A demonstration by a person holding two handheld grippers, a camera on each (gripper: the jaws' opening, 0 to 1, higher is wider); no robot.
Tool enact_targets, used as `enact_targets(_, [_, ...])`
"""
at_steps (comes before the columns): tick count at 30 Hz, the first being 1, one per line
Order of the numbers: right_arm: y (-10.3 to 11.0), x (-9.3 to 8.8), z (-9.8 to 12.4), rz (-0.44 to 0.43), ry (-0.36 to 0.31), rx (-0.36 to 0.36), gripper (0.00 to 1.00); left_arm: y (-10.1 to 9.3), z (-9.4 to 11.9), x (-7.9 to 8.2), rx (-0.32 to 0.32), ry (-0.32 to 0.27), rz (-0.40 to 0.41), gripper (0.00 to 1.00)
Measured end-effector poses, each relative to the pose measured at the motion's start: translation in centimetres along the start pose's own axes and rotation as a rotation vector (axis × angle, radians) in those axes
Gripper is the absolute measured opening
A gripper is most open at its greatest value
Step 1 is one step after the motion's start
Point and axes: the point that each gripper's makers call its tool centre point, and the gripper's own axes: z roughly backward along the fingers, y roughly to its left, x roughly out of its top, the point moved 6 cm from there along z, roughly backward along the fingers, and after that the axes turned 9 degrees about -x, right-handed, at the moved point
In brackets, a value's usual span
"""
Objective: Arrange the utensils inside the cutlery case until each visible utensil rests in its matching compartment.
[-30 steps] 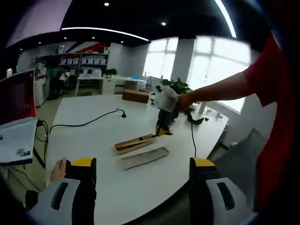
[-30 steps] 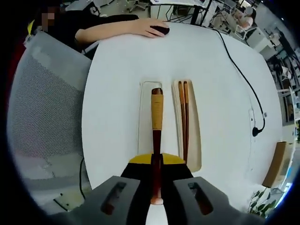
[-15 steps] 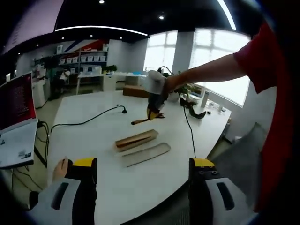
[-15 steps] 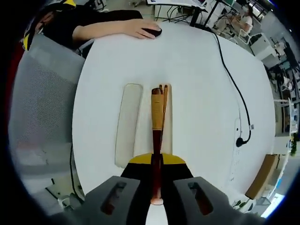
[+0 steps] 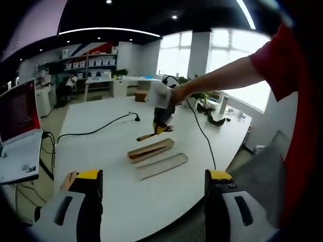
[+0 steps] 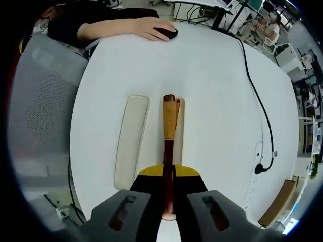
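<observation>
One spoon [image 6: 168,132] is pinched in my right gripper [image 6: 168,176], hanging over the case half [image 6: 177,132] on the bench [image 6: 212,91]. My left gripper [image 5: 151,201] is spread wide. The lid [image 6: 130,141] is lying beside it. Placing is still left.

Right gripper [image 6: 168,187]: jaws clamped on dark red wooden utensil with tan end [image 6: 168,132], held above table.
Cutlery case tray [image 6: 179,126]: directly beneath utensil.
Pale oblong lid [image 6: 130,140]: flat, just left of tray.
Round white table [image 6: 212,91]: black cable [image 6: 258,103] at right.
</observation>
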Motion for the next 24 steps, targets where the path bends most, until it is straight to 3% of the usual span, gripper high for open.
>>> enact_targets(7, [0.1, 0.4, -1.5, 0.019, -0.002, 0.013, 0.01, 0.5, 0.1, -0.8, 0.009, 0.017, 0.021, 0.83])
enact_targets(13, [0.4, 0.5, -3.9, -0.017, -0.018, 0.022, 0.01, 1.0, -0.2, -1.3, 0.007, 0.034, 0.022, 0.82])
enact_targets(18, [0.8, -0.1, -5.6, 0.026, 0.003, 0.03, 0.01, 1.5, -0.6, -1.2, 0.006, 0.038, 0.029, 0.82])
enact_targets(24, [0.4, -0.7, -6.5, -0.004, 0.004, 0.053, 0.01, 1.8, -1.7, -0.5, -0.013, 0.046, 0.017, 0.81])
